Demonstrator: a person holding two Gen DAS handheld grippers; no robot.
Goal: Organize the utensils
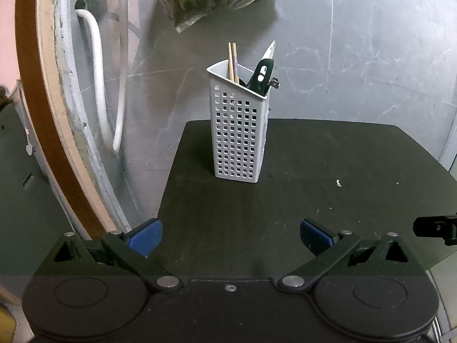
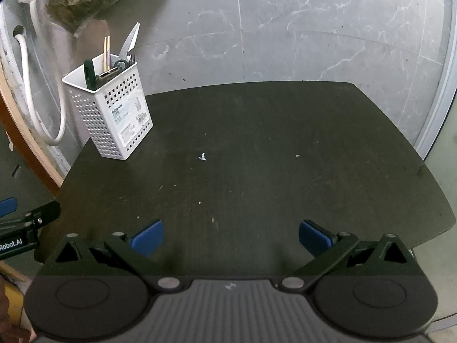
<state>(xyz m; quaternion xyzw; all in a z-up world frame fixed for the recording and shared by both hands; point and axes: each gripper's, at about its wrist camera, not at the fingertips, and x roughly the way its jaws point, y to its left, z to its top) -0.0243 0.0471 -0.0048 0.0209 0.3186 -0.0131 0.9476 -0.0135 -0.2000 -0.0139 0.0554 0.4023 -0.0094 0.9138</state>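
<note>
Both your left gripper and right gripper hung spread wide and empty, well short of the white basket (scissors and chopsticks leaning inside), so a careless nudge could have tipped it off the black table.

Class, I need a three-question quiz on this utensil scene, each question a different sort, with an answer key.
1. True or false: the white caddy lies on its side on the black table.
2. Multiple choice: what do the left gripper and right gripper hold? A) chopsticks B) scissors C) nothing
3. Fill in: the chopsticks and scissors stand inside the ____.

Key: 1. False, it stands upright. 2. C, both are open and empty. 3. caddy
</note>
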